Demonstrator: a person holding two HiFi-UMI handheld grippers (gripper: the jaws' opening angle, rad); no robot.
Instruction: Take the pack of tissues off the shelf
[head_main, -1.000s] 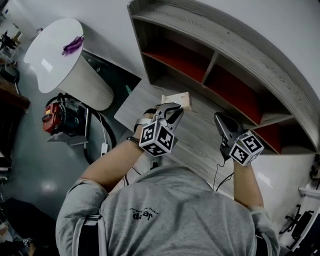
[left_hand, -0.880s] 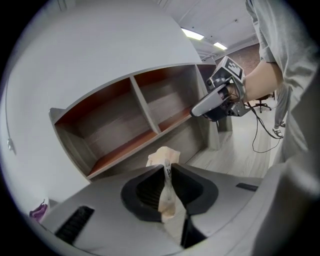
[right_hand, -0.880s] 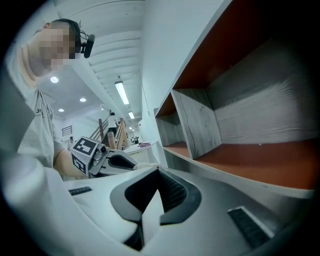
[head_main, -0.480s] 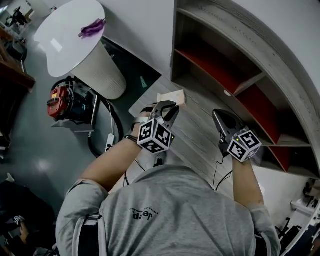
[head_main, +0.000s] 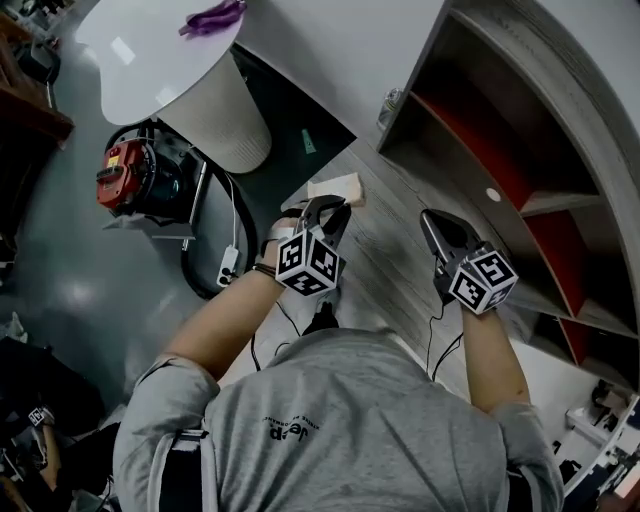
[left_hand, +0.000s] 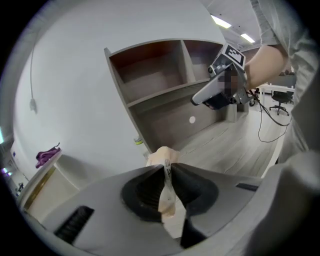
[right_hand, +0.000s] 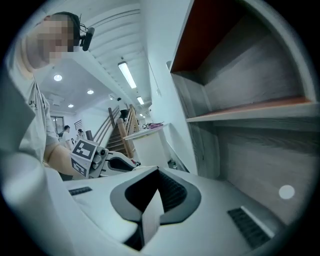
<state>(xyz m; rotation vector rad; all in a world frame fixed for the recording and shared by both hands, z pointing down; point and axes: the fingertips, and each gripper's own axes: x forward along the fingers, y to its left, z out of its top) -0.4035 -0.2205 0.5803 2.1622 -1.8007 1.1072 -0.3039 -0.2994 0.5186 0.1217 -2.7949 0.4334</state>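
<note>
The left gripper (head_main: 335, 206) is clamped on the tissue pack (head_main: 336, 187), its jaws pinching the thin pale packet edge-on between them (left_hand: 167, 196). The pack is out of the shelf (head_main: 523, 206), held above the near corner of the wooden top (head_main: 385, 262) in front of it. The right gripper (head_main: 429, 219) hangs over the same top, just beside the shelf's lower compartment, jaws together with nothing in them.
</note>
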